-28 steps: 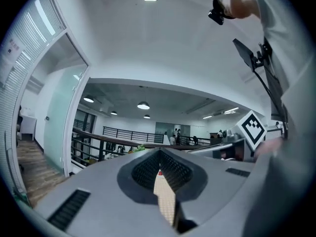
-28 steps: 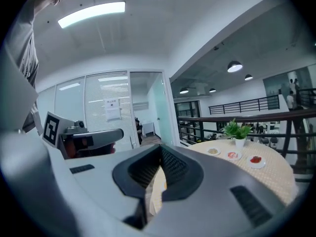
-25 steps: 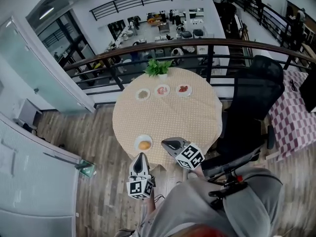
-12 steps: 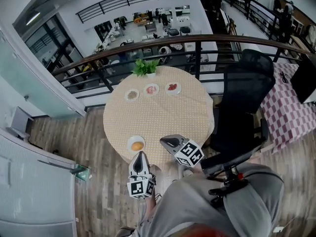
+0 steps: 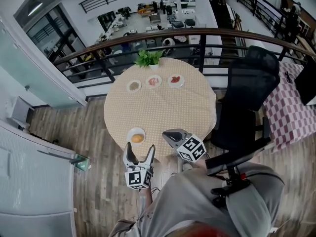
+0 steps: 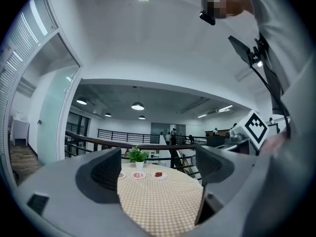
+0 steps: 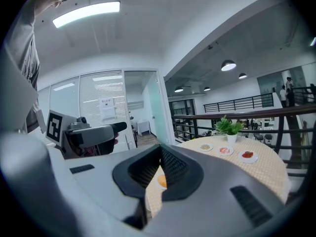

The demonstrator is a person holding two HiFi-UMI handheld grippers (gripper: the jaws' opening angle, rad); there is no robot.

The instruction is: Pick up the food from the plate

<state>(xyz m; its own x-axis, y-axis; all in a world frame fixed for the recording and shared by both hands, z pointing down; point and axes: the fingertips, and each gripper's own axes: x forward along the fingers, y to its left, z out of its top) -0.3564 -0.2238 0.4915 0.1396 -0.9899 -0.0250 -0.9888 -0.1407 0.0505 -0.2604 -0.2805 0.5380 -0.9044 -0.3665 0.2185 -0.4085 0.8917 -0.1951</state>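
my left gripper (image 5: pixel 140 150) fingers spreading open with nothing between them, right gripper (image 5: pixel 170 136) fingers pinched shut and empty, both at the near counter (image 5: pixel 163 110) edge, orange food (image 5: pixel 138 138) sitting on its plate (image 5: pixel 130 134) just past my left one, three more plates (image 5: pixel 159 83) far side

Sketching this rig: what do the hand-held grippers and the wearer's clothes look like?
The left hand-held gripper and right hand-held gripper are grey, with dark ribbed pads and white cubes of black markers. The left's jaws are opening, empty. The person wears grey clothing.
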